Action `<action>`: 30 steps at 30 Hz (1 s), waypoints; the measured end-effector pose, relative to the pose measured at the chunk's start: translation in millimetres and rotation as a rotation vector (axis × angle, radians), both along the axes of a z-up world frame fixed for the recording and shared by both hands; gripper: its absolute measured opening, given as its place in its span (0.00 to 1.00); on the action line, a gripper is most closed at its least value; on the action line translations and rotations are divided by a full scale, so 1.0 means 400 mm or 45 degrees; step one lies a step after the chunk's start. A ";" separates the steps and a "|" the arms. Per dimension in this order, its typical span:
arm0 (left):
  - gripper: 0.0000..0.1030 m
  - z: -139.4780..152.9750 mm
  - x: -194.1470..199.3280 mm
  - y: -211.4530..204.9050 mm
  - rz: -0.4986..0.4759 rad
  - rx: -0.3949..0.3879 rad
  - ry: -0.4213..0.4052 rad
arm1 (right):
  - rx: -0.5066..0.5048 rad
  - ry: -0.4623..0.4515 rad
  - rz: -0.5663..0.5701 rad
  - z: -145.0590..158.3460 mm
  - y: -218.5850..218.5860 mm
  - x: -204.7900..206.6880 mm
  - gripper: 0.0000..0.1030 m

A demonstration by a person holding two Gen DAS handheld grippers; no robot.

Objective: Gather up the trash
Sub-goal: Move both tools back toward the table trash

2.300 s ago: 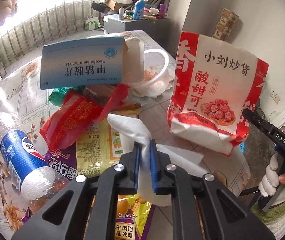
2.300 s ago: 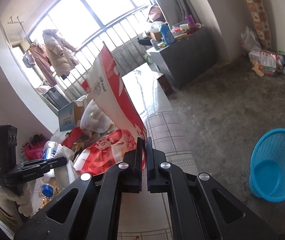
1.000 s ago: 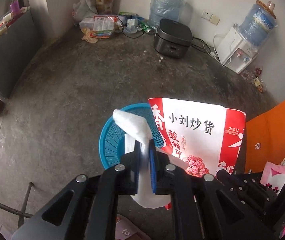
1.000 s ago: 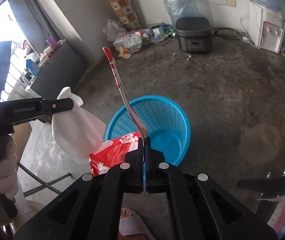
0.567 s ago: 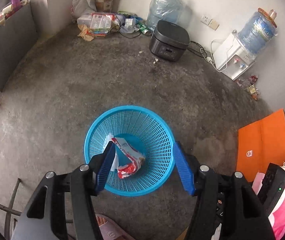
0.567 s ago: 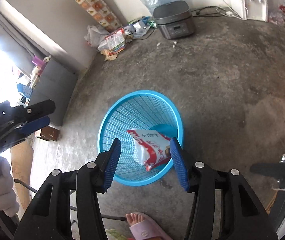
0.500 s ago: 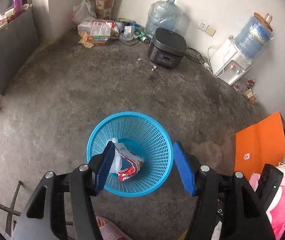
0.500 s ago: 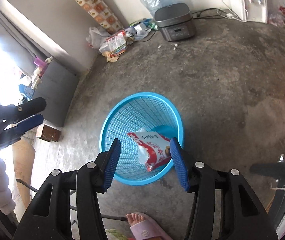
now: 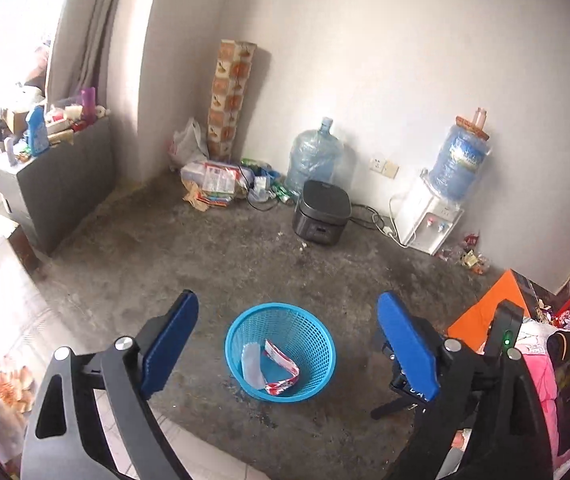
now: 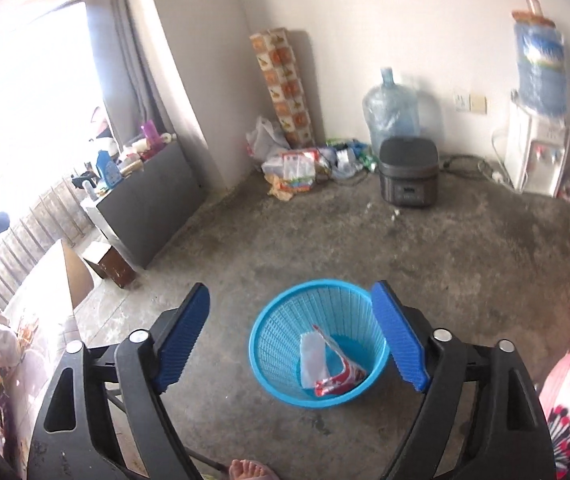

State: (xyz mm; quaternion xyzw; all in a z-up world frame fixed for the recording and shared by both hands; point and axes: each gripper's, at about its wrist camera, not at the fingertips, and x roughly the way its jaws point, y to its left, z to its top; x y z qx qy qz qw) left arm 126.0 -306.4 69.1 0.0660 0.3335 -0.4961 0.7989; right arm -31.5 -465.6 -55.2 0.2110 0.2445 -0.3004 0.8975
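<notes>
Both the left gripper (image 9: pixel 287 340) and the right gripper (image 10: pixel 291 332) are opening wide with nothing between the jaws, the blue basket (image 10: pixel 273 344) with the red snack bag (image 10: pixel 337 380) and white tissue (image 10: pixel 313 360) sits below and ahead of them, while the remaining trash on the table (image 10: pixel 45 280) lies to the left of the right gripper

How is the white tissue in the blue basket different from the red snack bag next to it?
The white tissue is plain and pale; the red snack bag is red and white with printing. The tissue leans against the blue basket wall on the left in both views; the bag lies bent and crumpled toward the right. Both sit inside the basket, touching.
</notes>
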 end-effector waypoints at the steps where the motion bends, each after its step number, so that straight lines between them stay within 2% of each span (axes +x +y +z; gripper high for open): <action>1: 0.90 0.018 -0.009 0.039 0.020 -0.015 -0.024 | -0.066 -0.018 0.000 0.021 0.025 -0.003 0.93; 4: 0.95 0.054 -0.032 0.158 0.118 -0.045 -0.094 | -0.226 -0.063 0.006 0.072 0.090 -0.009 0.93; 6: 0.95 0.071 -0.039 0.233 0.192 -0.059 -0.113 | -0.288 -0.070 0.034 0.095 0.120 -0.007 0.93; 13: 0.95 0.113 -0.061 0.499 0.468 -0.116 -0.179 | -0.397 -0.066 0.214 0.153 0.200 0.011 0.93; 17: 0.95 0.123 -0.076 0.656 0.634 -0.111 -0.185 | -0.439 -0.083 0.309 0.172 0.252 0.011 0.93; 20: 0.94 0.120 -0.095 0.785 0.782 -0.101 -0.186 | -0.407 -0.117 0.380 0.178 0.282 0.017 0.93; 24: 0.94 0.089 -0.124 0.918 0.937 -0.054 -0.177 | -0.301 -0.145 0.501 0.188 0.328 0.055 0.93; 30: 0.94 0.008 -0.151 1.023 1.042 -0.025 -0.077 | -0.167 -0.173 0.695 0.213 0.418 0.106 0.91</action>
